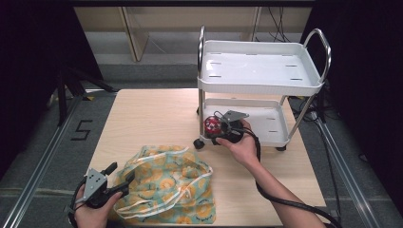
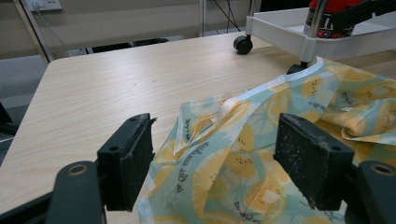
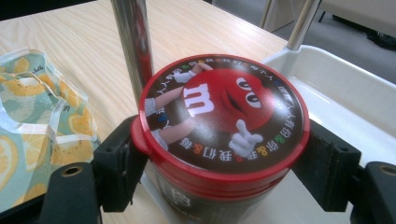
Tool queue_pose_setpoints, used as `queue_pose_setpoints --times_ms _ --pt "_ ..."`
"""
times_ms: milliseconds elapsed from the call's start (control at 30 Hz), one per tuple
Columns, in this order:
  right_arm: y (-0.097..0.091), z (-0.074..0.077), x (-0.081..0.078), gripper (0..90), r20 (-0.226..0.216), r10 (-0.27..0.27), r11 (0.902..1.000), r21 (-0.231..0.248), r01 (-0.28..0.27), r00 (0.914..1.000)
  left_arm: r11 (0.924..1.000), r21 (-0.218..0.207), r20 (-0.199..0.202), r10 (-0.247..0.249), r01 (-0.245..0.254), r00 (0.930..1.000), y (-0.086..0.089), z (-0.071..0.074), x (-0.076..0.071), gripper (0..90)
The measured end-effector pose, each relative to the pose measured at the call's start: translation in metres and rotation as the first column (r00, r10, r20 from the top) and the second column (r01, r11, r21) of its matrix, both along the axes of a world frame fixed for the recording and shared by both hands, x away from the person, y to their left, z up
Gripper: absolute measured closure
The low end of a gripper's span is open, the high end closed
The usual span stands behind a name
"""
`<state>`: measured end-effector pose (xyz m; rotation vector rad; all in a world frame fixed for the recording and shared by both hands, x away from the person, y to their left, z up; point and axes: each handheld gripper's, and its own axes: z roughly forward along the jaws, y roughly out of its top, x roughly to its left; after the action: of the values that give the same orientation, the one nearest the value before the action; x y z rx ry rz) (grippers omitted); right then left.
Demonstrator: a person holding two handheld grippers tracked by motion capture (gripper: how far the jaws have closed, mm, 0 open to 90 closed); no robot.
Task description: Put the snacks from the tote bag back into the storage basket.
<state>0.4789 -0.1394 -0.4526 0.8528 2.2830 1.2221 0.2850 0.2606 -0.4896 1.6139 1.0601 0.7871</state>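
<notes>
Clamping the red-lidded candy jar [image 3: 219, 140] at the cart's lower tray [image 1: 273, 127], the right gripper [image 1: 219, 129] is seen from above; its own view reveals the printed lid. The left gripper [image 2: 215, 163] is held apart astride the lemon-print bag [image 2: 243, 158].

A light wooden surface [image 1: 152, 118] carries a lemon-printed cloth bag [image 1: 171, 190] spread flat at its near left and a white two-shelf cart [image 1: 259, 83] standing on castors at its far right, its lower shelf [image 1: 273, 123] bearing a red-lidded can [image 1: 212, 125].
</notes>
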Motion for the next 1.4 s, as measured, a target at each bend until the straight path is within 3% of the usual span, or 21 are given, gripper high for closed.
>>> queue_pose_setpoints --times_ms 33,300,467,667,833,1400 --pt "-0.0001 0.0001 0.0002 26.0 -0.005 0.019 0.9998 0.007 -0.019 0.9998 1.0 0.0 0.0 0.0 0.0 1.0 0.0 0.0 0.0 27.3" --pt "0.0004 -0.0026 -0.0005 26.0 -0.017 -0.01 0.9999 0.001 0.01 0.9998 0.9999 -0.01 0.008 -0.009 0.009 0.9999 -0.0006 -0.0008 0.0006 27.2" --pt "-0.0001 -0.004 0.0009 25.9 -0.009 0.0 1.0 -0.001 0.0 1.0 1.0 0.002 -0.001 -0.007 0.007 1.0 0.0 -0.0001 0.0002 27.2" --pt "-0.0002 -0.0051 -0.0013 25.9 -0.033 -0.012 0.9999 0.008 0.013 0.9994 1.0 -0.002 0.001 -0.008 0.008 1.0 -0.0002 -0.0004 0.0007 27.2" --pt "-0.0001 -0.0073 0.0012 25.9 -0.017 -0.003 1.0 0.0 0.003 0.9999 1.0 0.003 -0.001 -0.007 0.007 1.0 0.0002 -0.0001 0.0003 27.2" --pt "-0.0003 -0.0078 0.0007 25.9 -0.025 -0.003 0.9999 0.011 0.003 0.9997 1.0 -0.002 0.0 0.002 -0.002 1.0 0.0 0.0001 -0.0003 27.2"
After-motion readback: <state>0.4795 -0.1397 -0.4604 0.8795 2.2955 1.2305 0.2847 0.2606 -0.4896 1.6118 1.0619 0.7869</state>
